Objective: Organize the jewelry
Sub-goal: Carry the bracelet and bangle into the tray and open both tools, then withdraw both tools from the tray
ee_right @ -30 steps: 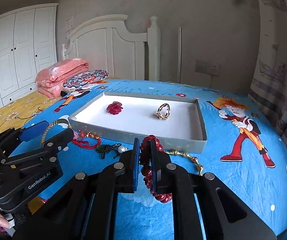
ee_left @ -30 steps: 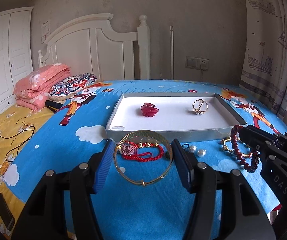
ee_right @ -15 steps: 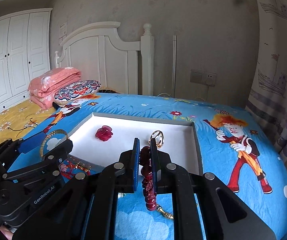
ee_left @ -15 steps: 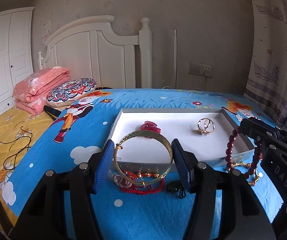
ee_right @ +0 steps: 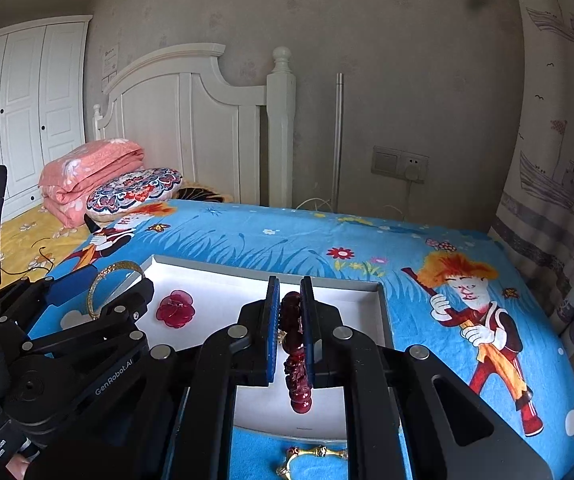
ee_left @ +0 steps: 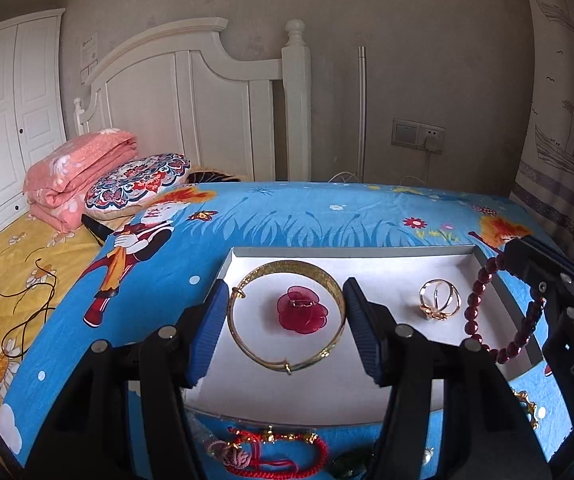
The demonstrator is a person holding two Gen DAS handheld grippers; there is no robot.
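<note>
Left gripper point(ee_left: 285, 320) clamped across the gold bangle point(ee_left: 286, 315), held level over the white tray's point(ee_left: 439, 252) left half, right above the red flower point(ee_left: 303, 314). Right gripper point(ee_right: 290, 332) pinching the red bead bracelet point(ee_right: 297, 354), dangling over the tray's point(ee_right: 215, 276) near edge, ready to lower.

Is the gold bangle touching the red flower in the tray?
Apart. In the left wrist view the gold bangle rings the red flower, white tray floor showing between them all round.
</note>
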